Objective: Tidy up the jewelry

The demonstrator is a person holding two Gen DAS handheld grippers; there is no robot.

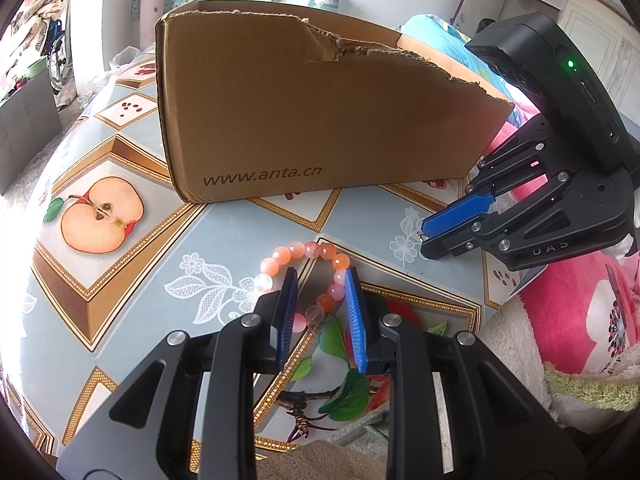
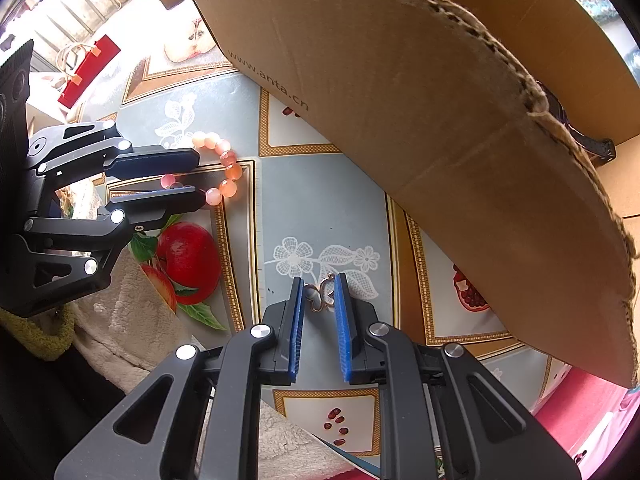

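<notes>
Oilcloth tabletop (image 1: 224,236), printed with apples and lace flowers, slick-looking. Torn cardboard box (image 1: 304,108) stands at the back, its front wall ripped low toward the right.

Left side: left gripper (image 1: 320,292) low over the cloth, fingers parted, straddling one side of the bead bracelet (image 1: 308,254). Right blue pad (image 1: 356,312) lies against the beads; the other sits inside the loop. Not pinching as far as I can tell: a gap shows between pads and strand. From the right wrist view the same gripper (image 2: 200,178) has beads curving round its tips.

Risks here, my judgement:
- Round beads on an elastic strand may roll out of the pads as they close, leaving a thin grip on one bead.
- Closing on cloth as well as beads could drag the oilcloth.
- A limp loop may swing and catch the torn box edge on the way in.

Right side: right gripper (image 2: 319,292) also parted, brackets a small rose-gold ring (image 2: 322,294) lying flat on the cloth just before the box. Pads close beside it; contact unclear.

Risks:
- Thin flat metal; pads may ride over it or flick it sideways.
- Ring could skid under the box wall or off toward the fleece blanket (image 2: 116,320) at the table edge.
- Both grippers work near each other; a collision is possible.
</notes>
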